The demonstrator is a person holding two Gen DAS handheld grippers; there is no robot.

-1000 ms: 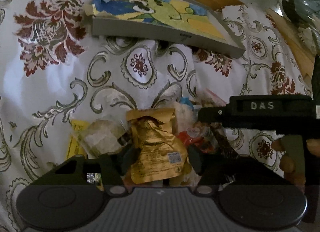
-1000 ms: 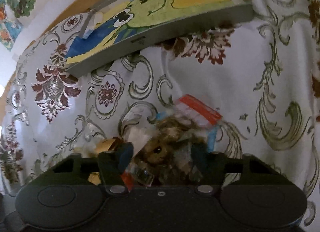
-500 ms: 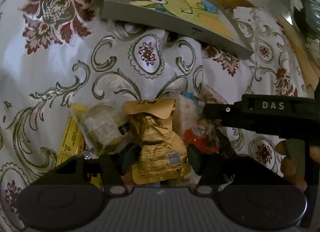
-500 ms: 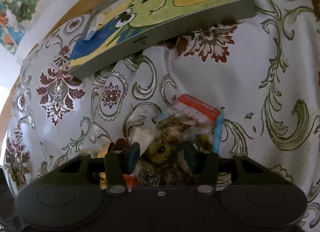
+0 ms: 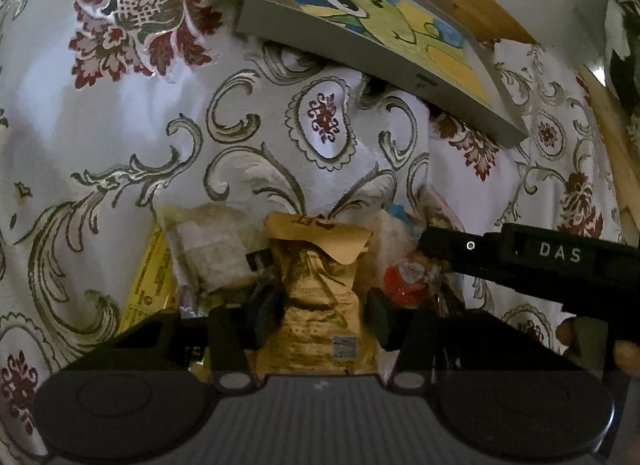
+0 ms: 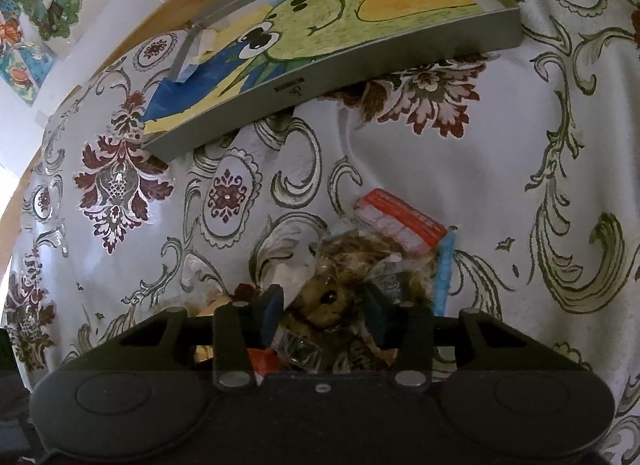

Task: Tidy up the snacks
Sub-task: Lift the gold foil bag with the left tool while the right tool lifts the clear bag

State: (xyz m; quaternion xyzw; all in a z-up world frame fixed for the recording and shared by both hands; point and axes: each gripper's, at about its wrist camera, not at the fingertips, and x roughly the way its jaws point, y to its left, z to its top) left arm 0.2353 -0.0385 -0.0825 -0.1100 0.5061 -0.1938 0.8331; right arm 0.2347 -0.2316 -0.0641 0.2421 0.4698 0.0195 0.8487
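White cloth (image 5: 132, 153) with green scrolls and dark red flowers covers the whole surface, and both grippers sit low over one pile of snack packets. Nearest the left wrist camera, the left gripper (image 5: 320, 311) has its jaws set on either side of a crumpled gold packet (image 5: 320, 297), the pads at the packet's edges; whether they actually pinch it, I cannot tell. Just left of that lies a clear packet with a pale snack (image 5: 208, 253), partly over a yellow wrapper (image 5: 150, 285). To the right, a red-topped packet (image 5: 404, 279) sits under the black body of the right gripper (image 5: 520, 261), which reaches in from that side.

Over on the right wrist camera, the right gripper (image 6: 322, 307) straddles a clear bag of brown cookies (image 6: 352, 265), jaws partly apart with a pad on each side of it; a firm grip is not clear. An orange-and-white packet (image 6: 400, 221) lies just beyond the bag, touching it, with a blue strip (image 6: 444, 269) alongside.

Further back, well apart from the pile, a grey tray (image 6: 360, 73) lined with a green cartoon drawing rests on the cloth. Behind it runs a wooden edge (image 6: 176, 9).
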